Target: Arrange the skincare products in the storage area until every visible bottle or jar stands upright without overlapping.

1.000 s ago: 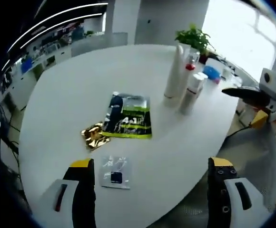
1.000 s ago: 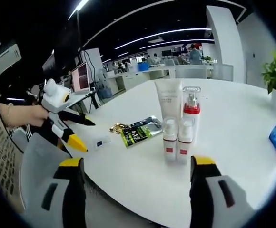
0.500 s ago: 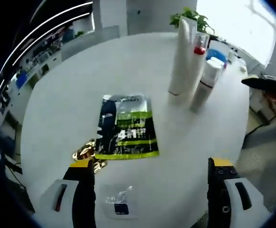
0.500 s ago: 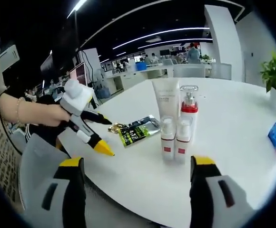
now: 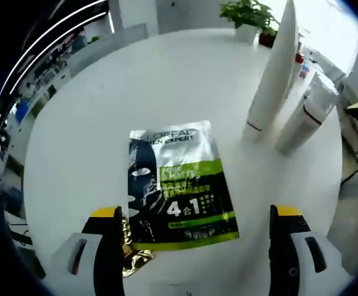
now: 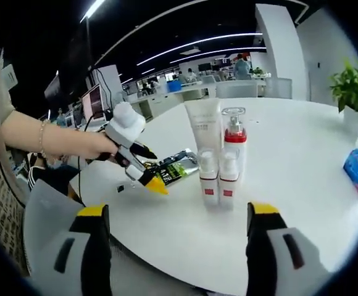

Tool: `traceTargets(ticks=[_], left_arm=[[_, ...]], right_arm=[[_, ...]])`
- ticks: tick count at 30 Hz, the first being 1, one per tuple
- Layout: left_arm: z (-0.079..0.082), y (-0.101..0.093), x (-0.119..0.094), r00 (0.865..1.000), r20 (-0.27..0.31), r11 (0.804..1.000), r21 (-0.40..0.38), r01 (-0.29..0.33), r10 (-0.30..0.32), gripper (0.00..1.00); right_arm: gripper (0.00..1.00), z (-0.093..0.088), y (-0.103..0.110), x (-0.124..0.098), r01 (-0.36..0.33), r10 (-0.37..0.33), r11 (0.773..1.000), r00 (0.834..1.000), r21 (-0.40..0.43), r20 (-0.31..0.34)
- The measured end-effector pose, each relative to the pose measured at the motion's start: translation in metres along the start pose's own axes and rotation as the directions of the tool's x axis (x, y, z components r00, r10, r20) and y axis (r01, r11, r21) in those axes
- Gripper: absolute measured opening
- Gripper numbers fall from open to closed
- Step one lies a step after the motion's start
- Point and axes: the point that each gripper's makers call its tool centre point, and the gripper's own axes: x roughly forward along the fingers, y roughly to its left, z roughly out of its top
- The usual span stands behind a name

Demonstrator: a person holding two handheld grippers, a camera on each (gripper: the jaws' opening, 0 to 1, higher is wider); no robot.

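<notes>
left gripper view: the left gripper [image 5: 193,246] hangs with jaws apart over a black-and-green sachet [image 5: 176,185] lying flat on the white table [image 5: 92,117]. right gripper view: the right gripper [image 6: 176,246], jaws apart, faces a tall tube [image 6: 204,126], a pump bottle [image 6: 233,132] and two small bottles [image 6: 218,179], all upright.

A glossy foil face-mask sachet [image 5: 178,182] and crinkled gold foil packet [image 5: 132,256] lie on the smooth matt white table [image 5: 86,123].

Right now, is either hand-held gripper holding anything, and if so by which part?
Nothing is held. The left hand-held gripper is open above the face mask sachet; the right hand-held gripper is open, short of the bottles.
</notes>
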Motion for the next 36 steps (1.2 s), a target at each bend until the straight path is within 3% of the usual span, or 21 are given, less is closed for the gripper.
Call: traceTargets(ticks=[6,17,21,26,32,36], left_arm=[[0.004,0.012,0.012,1.000,-0.014,1.000,-0.028,0.001,-0.001,0.97],[0.003,0.009,0.015,1.000,-0.006,1.000,-0.008,0.005,-0.005,0.90],[0.007,0.002,0.006,1.000,0.017,1.000,-0.008,0.005,-0.005,0.74],[0.009,-0.008,-0.001,1.000,0.010,1.000,0.023,0.003,-0.003,0.65],[0.009,-0.013,-0.006,1.000,0.008,1.000,-0.014,0.010,-0.009,0.51],[0.010,-0.014,-0.008,1.000,0.014,1.000,0.001,0.013,-0.013,0.31]], right_arm=[[0.92,-0.002,-0.004,0.001,0.014,-0.014,1.000,1.000,0.015,-0.004],[0.92,-0.005,-0.004,0.002,0.019,-0.018,1.000,1.000,0.025,-0.018],[0.92,-0.006,-0.004,0.003,0.017,-0.017,1.000,1.000,0.025,-0.024],[0.92,-0.007,-0.003,0.004,0.017,-0.017,1.000,0.999,0.025,-0.028],[0.92,-0.008,-0.003,0.004,0.019,-0.018,1.000,0.999,0.025,-0.033],[0.91,-0.008,-0.003,0.004,0.020,-0.019,0.999,0.999,0.025,-0.034]])
